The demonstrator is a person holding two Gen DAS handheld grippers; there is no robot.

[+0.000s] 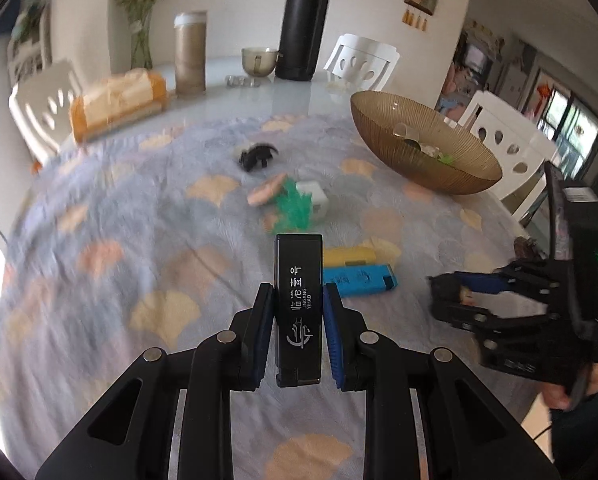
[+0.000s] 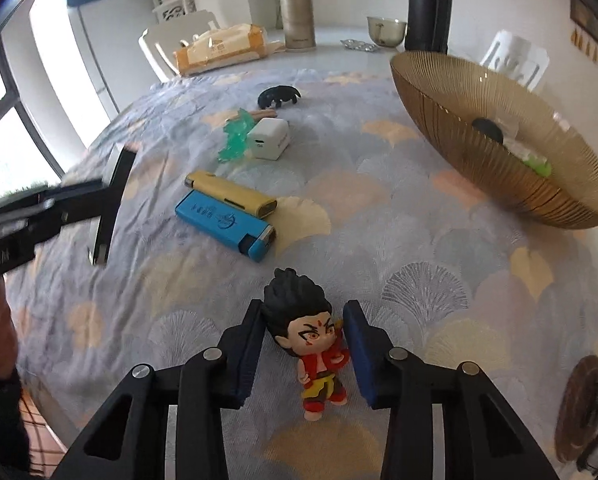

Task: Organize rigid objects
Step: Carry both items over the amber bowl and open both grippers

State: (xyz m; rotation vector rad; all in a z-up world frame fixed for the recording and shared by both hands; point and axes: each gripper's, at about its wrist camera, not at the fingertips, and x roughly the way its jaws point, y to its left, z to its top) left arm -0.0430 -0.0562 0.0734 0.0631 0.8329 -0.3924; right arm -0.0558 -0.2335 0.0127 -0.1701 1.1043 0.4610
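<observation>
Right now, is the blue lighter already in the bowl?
No, the blue lighter lies on the patterned cloth beside the yellow lighter, apart from the amber bowl.

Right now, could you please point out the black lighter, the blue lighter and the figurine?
black lighter (image 1: 298, 304): left wrist view, on its printed face.
blue lighter (image 2: 223, 222): right wrist view, on its body.
figurine (image 2: 305, 320): right wrist view, on its head.
</observation>
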